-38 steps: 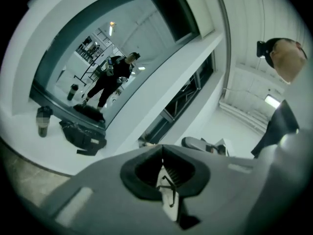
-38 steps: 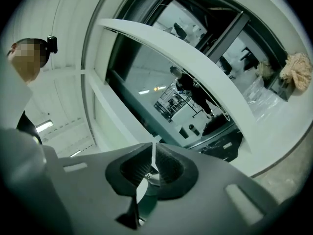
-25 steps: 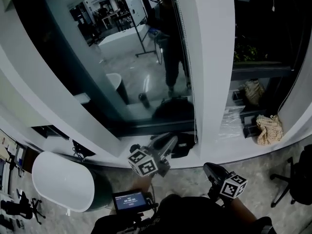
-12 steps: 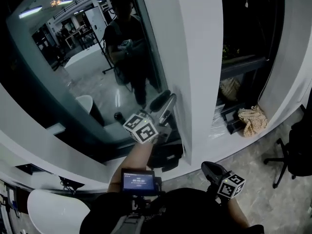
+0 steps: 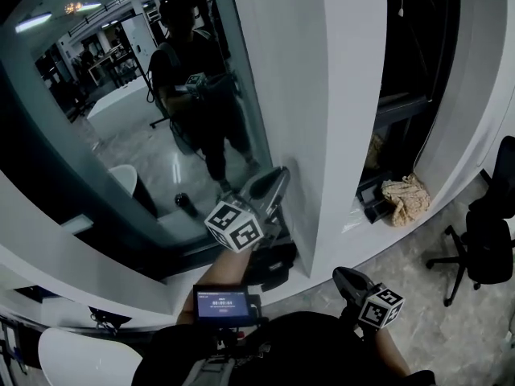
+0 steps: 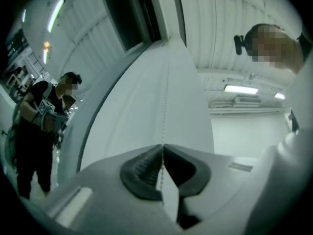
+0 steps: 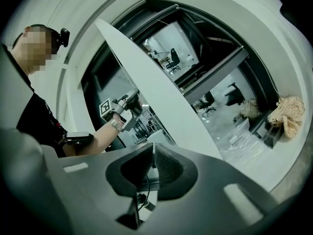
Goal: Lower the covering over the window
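Note:
A thin bead chain (image 6: pixel 165 111) hangs down the white pillar (image 5: pixel 322 119) at the right edge of the dark window glass (image 5: pixel 121 159). My left gripper (image 5: pixel 278 177) is raised against that pillar edge. In the left gripper view its jaws (image 6: pixel 162 147) are closing, their pads pinching the chain that runs between them. The window covering itself is out of view above. My right gripper (image 5: pixel 348 278) hangs low near my body, shut and holding nothing, also in the right gripper view (image 7: pixel 152 148).
The glass reflects a person (image 5: pixel 193 95) and a lit room. A crumpled cloth (image 5: pixel 402 193) lies on the sill of the right window bay. A black office chair (image 5: pixel 483 232) stands at far right. A small screen (image 5: pixel 221 304) sits on the left forearm.
My left gripper rose from near the sill to the pillar edge and its jaws closed on the chain. The right gripper stayed low.

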`<state>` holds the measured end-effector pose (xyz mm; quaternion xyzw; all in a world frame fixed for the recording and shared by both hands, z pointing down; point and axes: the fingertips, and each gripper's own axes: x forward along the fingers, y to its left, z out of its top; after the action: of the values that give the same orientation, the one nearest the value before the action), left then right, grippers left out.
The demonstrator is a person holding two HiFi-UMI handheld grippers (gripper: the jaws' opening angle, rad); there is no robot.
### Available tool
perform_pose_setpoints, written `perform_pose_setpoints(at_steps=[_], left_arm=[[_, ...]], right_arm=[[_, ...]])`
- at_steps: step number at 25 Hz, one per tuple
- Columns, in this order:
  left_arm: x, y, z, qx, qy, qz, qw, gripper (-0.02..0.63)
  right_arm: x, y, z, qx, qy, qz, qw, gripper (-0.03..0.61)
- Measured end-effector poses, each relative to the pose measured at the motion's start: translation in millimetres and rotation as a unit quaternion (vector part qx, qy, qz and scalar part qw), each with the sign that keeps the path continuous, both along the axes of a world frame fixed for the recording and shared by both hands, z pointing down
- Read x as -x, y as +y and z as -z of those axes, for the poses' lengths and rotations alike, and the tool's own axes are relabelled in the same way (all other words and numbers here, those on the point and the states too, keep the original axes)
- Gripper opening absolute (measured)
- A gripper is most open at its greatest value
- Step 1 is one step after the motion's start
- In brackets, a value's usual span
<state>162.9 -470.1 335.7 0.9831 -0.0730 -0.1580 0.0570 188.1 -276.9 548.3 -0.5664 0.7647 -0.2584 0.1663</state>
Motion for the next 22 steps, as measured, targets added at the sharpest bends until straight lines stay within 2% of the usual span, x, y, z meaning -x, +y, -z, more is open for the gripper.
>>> perform_pose_setpoints(at_steps=[3,5,7,9,10,11,12,15,18,20,22], left_arm=[[3.4,15.4,-55.8,0.011,-0.070,0.012,0.9974,0.009],[2.2,34.4,-123.5,0.019,-0.154,0.014,0.9877,0.009],[6.7,63.1,-210.8,0.054,-0.253,0.003,0.9660,0.009],[21.7,99.9,-296.9,0.107,-0.342,-0.014,0.9336,0.009],[32.4,117.8,-331.0,0.130,-0.372,-0.019,0.9188,0.011],[43.3,133.1,-357.0,0.153,-0.387,-0.020,0.9089,0.011],[52.4,144.5,-375.1,0.175,-0.388,-0.018,0.9045,0.011],[62.6,165.3,-390.3,0.217,-0.359,-0.012,0.9076,0.012],[57.4,180.9,-387.6,0.202,-0.362,-0.020,0.9099,0.012],[56.6,185.4,-385.4,0.199,-0.363,-0.022,0.9100,0.012],[58.0,188.8,-383.5,0.203,-0.360,-0.021,0.9103,0.012]], right_arm=[[7.1,-3.7,-1.4,0.004,0.011,0.015,1.000,0.020],[10.5,-10.0,1.3,0.001,0.015,0.026,1.000,0.018],[12.6,-15.8,3.8,-0.002,0.014,0.034,0.999,0.018],[13.8,-20.3,8.9,-0.007,0.010,0.040,0.999,0.018],[14.9,-22.9,14.5,-0.014,0.009,0.043,0.999,0.019],[16.1,-25.8,22.8,-0.024,0.009,0.047,0.999,0.020],[17.2,-29.3,33.6,-0.035,0.011,0.051,0.998,0.023],[19.9,-40.5,75.9,-0.079,0.019,0.063,0.995,0.035],[25.6,-47.0,135.2,-0.135,0.038,0.079,0.987,0.059],[35.2,-50.1,184.4,-0.182,0.058,0.097,0.977,0.094],[46.1,-54.2,233.5,-0.225,0.084,0.112,0.964,0.095]])
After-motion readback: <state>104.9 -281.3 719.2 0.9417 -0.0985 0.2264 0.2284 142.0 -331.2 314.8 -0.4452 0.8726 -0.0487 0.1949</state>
